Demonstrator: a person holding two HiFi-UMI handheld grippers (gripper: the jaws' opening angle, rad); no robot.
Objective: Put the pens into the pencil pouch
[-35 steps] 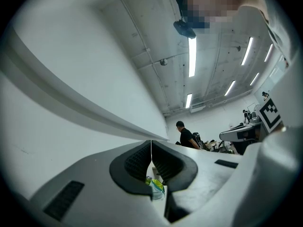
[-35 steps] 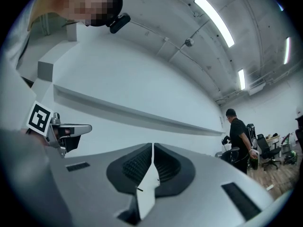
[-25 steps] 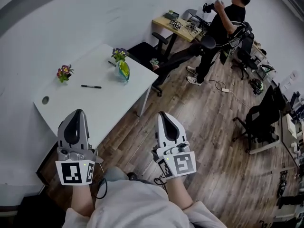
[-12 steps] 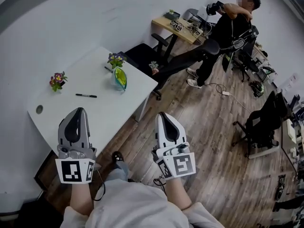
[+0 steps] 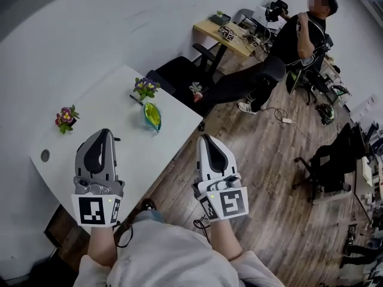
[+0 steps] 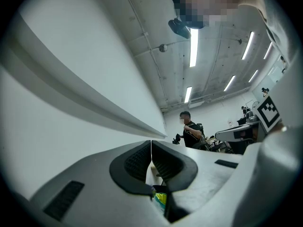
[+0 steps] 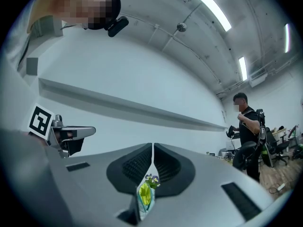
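A green-and-yellow pencil pouch (image 5: 151, 116) stands on the white table (image 5: 108, 109) near its right edge. My left gripper (image 5: 101, 135) is shut and empty over the table's near part, and it covers the spot where the black pen lay; only a dark speck shows at its right side. My right gripper (image 5: 207, 140) is also shut and empty, over the wooden floor beside the table's corner. In the left gripper view the jaws (image 6: 151, 148) meet, with a sliver of the pouch (image 6: 161, 200) below them. In the right gripper view the pouch (image 7: 144, 197) shows under the closed jaws (image 7: 152, 150).
Two small flower pots (image 5: 66, 118) (image 5: 145, 88) stand on the table, which has a cable hole (image 5: 45, 155). A black office chair (image 5: 179, 73) sits behind the table. A person (image 5: 281, 52) stands by a wooden desk (image 5: 230, 34). More chairs (image 5: 329, 160) stand at the right.
Both grippers have moved forward toward the table. The left one now covers the pen, which was in plain sight before. The person at the back has shifted to the right.
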